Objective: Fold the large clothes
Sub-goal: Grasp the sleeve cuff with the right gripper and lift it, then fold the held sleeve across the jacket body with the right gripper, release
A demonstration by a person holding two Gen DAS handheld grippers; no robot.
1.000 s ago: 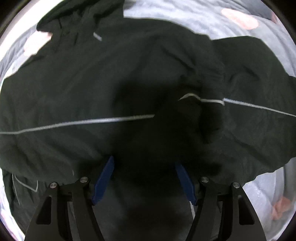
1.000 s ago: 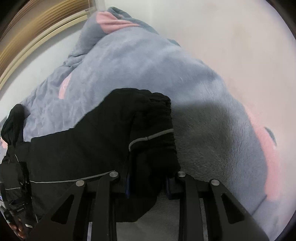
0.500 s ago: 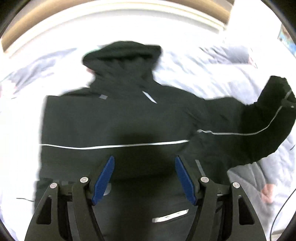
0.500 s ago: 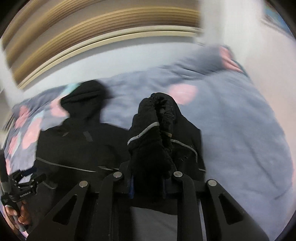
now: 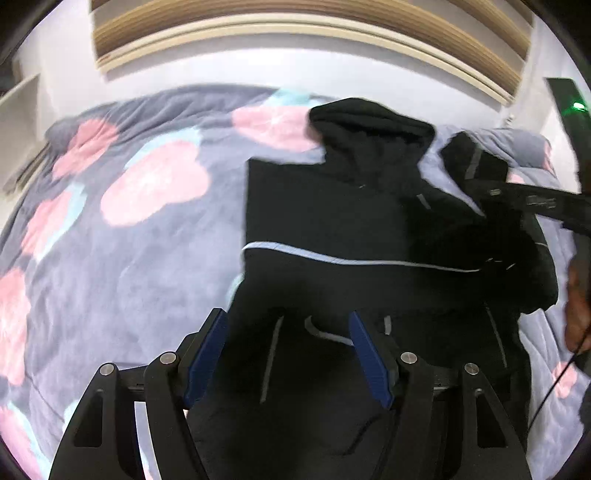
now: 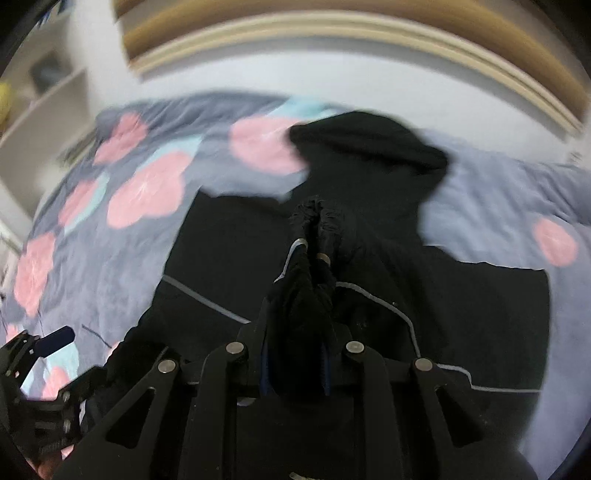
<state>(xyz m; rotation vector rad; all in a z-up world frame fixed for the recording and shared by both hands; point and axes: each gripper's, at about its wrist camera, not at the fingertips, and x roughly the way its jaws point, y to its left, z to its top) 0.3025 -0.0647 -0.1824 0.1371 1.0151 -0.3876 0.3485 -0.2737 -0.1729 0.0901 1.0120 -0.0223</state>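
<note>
A black hooded jacket (image 5: 332,221) with thin grey piping lies spread on the bed, hood at the far end; it also fills the right wrist view (image 6: 229,243). My left gripper (image 5: 288,350) is open and empty, raised over the jacket's lower part. My right gripper (image 6: 295,354) is shut on the jacket's sleeve cuff (image 6: 314,236), holding it up over the jacket's body. In the left wrist view the right gripper (image 5: 517,199) shows at the right with the sleeve (image 5: 472,158) lifted.
A grey-blue blanket (image 5: 110,258) with pink and teal flowers covers the bed. A white wall with wood trim (image 5: 295,33) lies beyond. White shelves (image 6: 44,103) stand at the left.
My right gripper carried the sleeve cuff up and inward over the jacket's body. My left gripper pulled back and away from the jacket, staying open.
</note>
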